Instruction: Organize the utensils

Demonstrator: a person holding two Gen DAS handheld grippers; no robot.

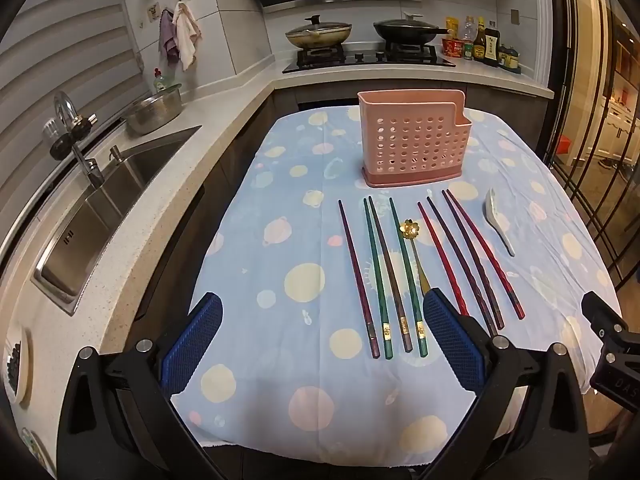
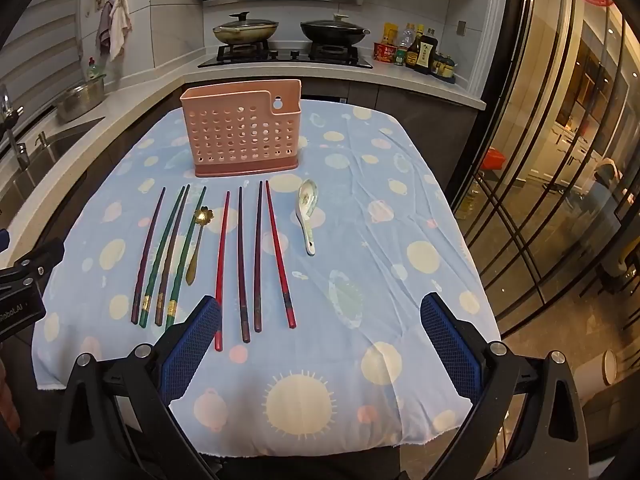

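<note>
Nothing is held yet: both the left gripper [image 1: 320, 344] and right gripper [image 2: 320, 344] are spread empty above the tablecloth [image 2: 360, 220], so chopsticks [image 2: 276, 256] lying before the pink holder [image 2: 244, 128] are best pinched mid-shaft and dropped in upright.

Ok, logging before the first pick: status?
Left gripper open, right gripper open, both empty. Chopsticks and two spoons lie before pink holder. Nothing in the way.

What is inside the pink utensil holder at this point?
Through the holes of the pink utensil holder only light shows, no utensil sticks above its rim, and its base is hidden. The chopsticks lie on the tablecloth.
</note>
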